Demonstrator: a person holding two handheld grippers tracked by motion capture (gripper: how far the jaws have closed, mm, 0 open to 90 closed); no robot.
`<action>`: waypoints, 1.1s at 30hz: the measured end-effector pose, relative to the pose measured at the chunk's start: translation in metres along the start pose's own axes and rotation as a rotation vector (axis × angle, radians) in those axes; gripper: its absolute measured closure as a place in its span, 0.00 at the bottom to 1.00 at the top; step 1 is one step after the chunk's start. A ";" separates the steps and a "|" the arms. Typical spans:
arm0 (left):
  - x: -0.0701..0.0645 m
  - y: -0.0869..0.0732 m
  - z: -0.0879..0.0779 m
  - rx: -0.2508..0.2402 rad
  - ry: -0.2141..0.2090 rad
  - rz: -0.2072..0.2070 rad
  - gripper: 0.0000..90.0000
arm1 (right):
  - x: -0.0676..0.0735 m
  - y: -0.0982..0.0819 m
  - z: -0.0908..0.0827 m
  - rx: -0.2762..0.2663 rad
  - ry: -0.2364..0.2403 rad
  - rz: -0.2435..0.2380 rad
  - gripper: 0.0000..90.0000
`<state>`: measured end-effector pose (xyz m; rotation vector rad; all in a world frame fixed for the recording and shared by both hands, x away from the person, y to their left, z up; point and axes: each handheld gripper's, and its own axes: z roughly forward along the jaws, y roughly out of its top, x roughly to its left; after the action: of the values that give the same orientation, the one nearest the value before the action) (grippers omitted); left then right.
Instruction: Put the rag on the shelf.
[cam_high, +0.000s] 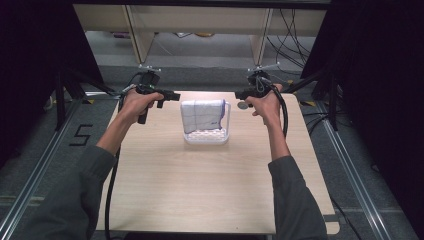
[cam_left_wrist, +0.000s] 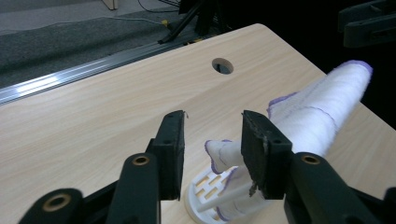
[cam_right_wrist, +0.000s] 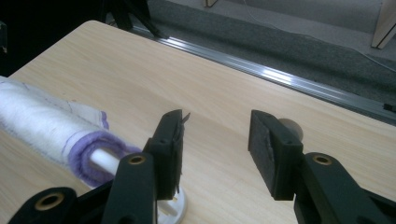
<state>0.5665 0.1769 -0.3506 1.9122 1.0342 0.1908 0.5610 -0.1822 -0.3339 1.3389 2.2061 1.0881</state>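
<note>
A white cloth (cam_high: 202, 115) is draped over a white plastic rack (cam_high: 206, 136) at mid-table, with a gripper held off each side.

The near half of the pale wood-grain table (cam_high: 200, 195) is seen bare, with open room there and on both sides of the rack. The cloth's folded ridge is laid level, its long axis running left to right between the grippers; it is soft, nubbly towelling edged and lined in purple. The slotted rack is set beyond the table's centre, toward the far edge. The left gripper (cam_high: 176, 96) and right gripper (cam_high: 239, 93) are held just off the cloth's ends, jaws spread apart with nothing pinched. A round hole (cam_high: 243, 105) is cut farther right.
</note>
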 end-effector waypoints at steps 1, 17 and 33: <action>-0.001 -0.001 -0.001 -0.003 0.000 -0.001 0.62 | 0.001 -0.002 -0.001 -0.001 0.007 0.015 0.61; -0.019 -0.027 -0.024 -0.003 -0.054 0.026 0.44 | 0.008 -0.025 -0.017 -0.005 0.024 0.006 0.53; -0.037 -0.066 -0.034 -0.021 -0.065 0.064 0.37 | 0.022 -0.043 -0.037 -0.063 0.062 -0.028 0.45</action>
<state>0.4872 0.1866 -0.3729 1.9212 0.9247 0.1744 0.5010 -0.1907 -0.3401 1.2608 2.2078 1.1939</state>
